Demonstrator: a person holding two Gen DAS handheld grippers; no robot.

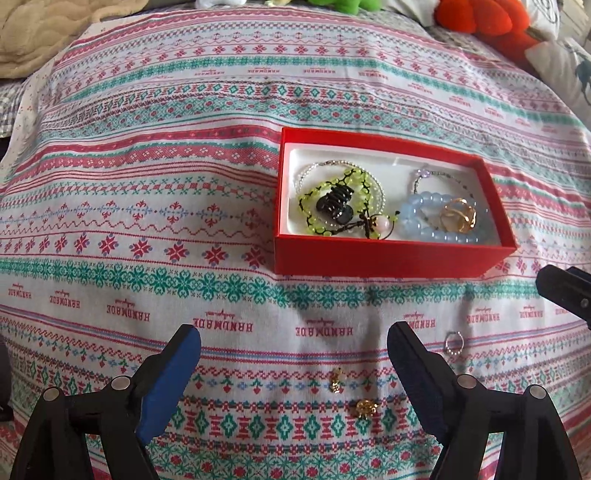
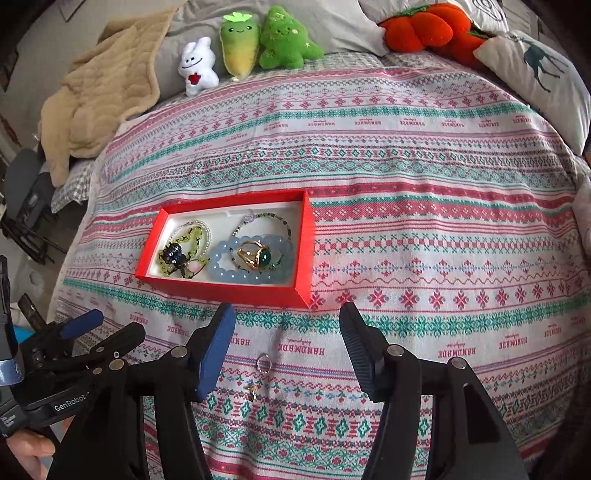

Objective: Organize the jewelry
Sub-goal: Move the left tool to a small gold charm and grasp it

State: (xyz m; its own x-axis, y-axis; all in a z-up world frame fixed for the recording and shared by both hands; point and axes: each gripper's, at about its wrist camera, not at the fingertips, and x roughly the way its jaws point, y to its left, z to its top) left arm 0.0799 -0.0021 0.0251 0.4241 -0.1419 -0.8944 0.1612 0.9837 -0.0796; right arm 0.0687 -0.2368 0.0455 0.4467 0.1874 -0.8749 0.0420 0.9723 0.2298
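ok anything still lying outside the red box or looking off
Yes. A silver ring and two small gold pieces lie loose on the patterned cloth, in front of the red box, while the other jewelry sits inside it.

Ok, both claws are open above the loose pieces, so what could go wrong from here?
The silver ring and gold earrings are tiny and lie flat on soft cloth; a claw may pinch fabric instead. Tugged fabric could shift the full red box.

Those two little gold trinkets (image 1: pixel 349 395) at 6 o'clock are too tiny to identify. The orange plush toy (image 2: pixel 432 26) at 12 is chopped off by the edge.
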